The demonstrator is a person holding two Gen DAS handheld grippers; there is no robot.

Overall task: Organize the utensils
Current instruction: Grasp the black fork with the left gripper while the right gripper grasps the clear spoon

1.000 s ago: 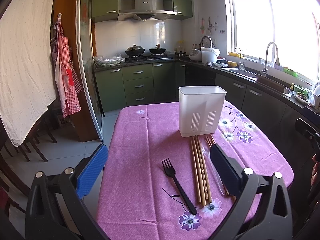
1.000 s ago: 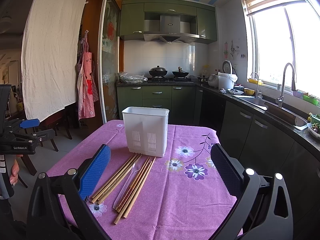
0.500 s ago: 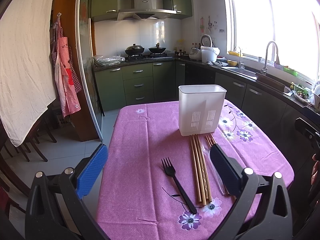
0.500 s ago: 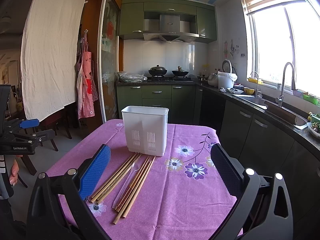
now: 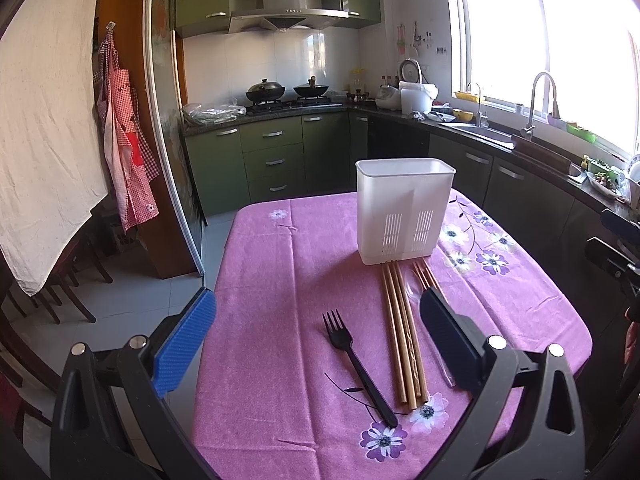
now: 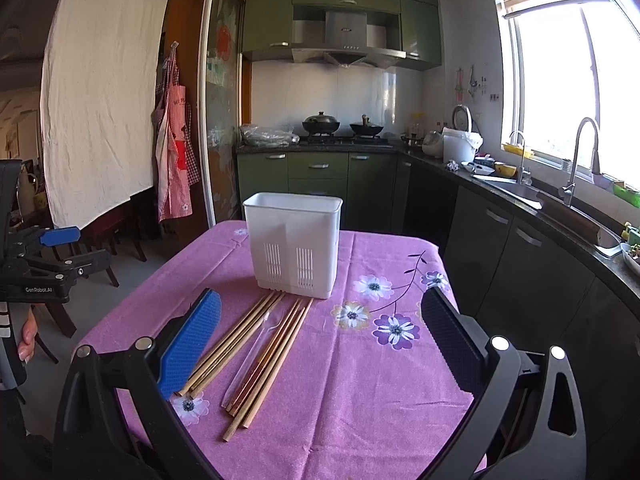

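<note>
A white slotted utensil holder (image 5: 403, 210) stands upright on the purple flowered tablecloth (image 5: 280, 280); it also shows in the right wrist view (image 6: 294, 242). A black plastic fork (image 5: 358, 364) lies in front of it. Two bundles of wooden chopsticks (image 5: 402, 332) lie beside the fork, with a clear plastic spoon (image 6: 256, 350) between them; the chopsticks also show in the right wrist view (image 6: 232, 346). My left gripper (image 5: 316, 328) is open and empty above the near table edge. My right gripper (image 6: 320, 328) is open and empty, hovering right of the chopsticks.
Green kitchen cabinets (image 5: 272, 156) and a stove with pans (image 5: 286, 92) stand behind the table. A counter with a sink (image 6: 532, 200) runs along the right. Chairs (image 6: 100, 248) and a hanging white cloth (image 5: 44, 120) are at the left.
</note>
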